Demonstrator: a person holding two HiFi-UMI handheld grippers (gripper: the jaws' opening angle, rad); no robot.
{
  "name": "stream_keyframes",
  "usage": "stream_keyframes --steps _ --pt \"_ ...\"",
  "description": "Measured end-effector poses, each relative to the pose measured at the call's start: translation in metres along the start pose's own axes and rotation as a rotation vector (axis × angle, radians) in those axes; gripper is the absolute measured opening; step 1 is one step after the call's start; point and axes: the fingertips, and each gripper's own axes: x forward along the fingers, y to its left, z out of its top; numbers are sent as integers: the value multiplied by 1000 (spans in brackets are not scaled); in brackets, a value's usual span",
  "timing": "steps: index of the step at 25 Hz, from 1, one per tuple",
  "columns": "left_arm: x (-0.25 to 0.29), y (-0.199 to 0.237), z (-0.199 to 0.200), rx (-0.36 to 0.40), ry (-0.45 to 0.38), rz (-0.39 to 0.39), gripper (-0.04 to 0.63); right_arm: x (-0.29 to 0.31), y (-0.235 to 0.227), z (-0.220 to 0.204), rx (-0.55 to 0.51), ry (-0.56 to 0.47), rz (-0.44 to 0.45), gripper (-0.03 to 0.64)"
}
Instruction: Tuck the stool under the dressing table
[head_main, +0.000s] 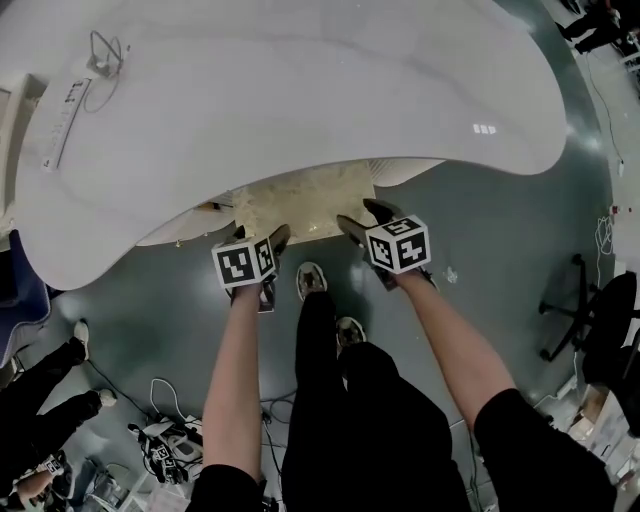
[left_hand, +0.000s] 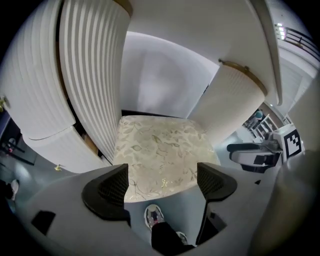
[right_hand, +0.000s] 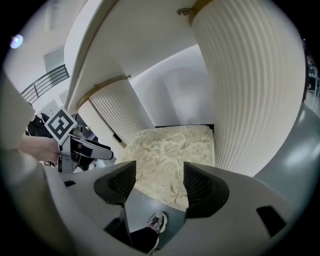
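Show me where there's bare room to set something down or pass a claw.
Free: the tabletop across its middle and right, past the power strip at its left end; the floor between the stool and the office chair. Crowded: cables at lower left, and the stool nearly fills the gap between the fluted pedestals.
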Motion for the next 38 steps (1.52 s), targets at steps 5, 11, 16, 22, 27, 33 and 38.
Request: stream_keyframes --steps 5,11,16,22,27,33,38 --pt "-16 -19 1 42 -9 6 295 -16 20 12 -55 -6 -30 82" --pt "-33 -46 -1 74 -24 -5 125 -34 42 22 -83 -6 -28 21" --pt "-53 -69 7 109 -65 -1 8 -51 63 30 -96 -16 -10 11" --pt "-83 -102 11 131 -100 -33 6 -85 86 47 -60 -70 11 6" --pt "-124 -123 10 208 -139 -25 6 -116 111 62 -65 -114 47 6" --pt "-176 -136 14 219 -187 -21 6 -157 142 81 -85 -165 69 6" --pt "-216 -153 14 217 -240 -26 6 -195 166 89 -100 -200 87 6"
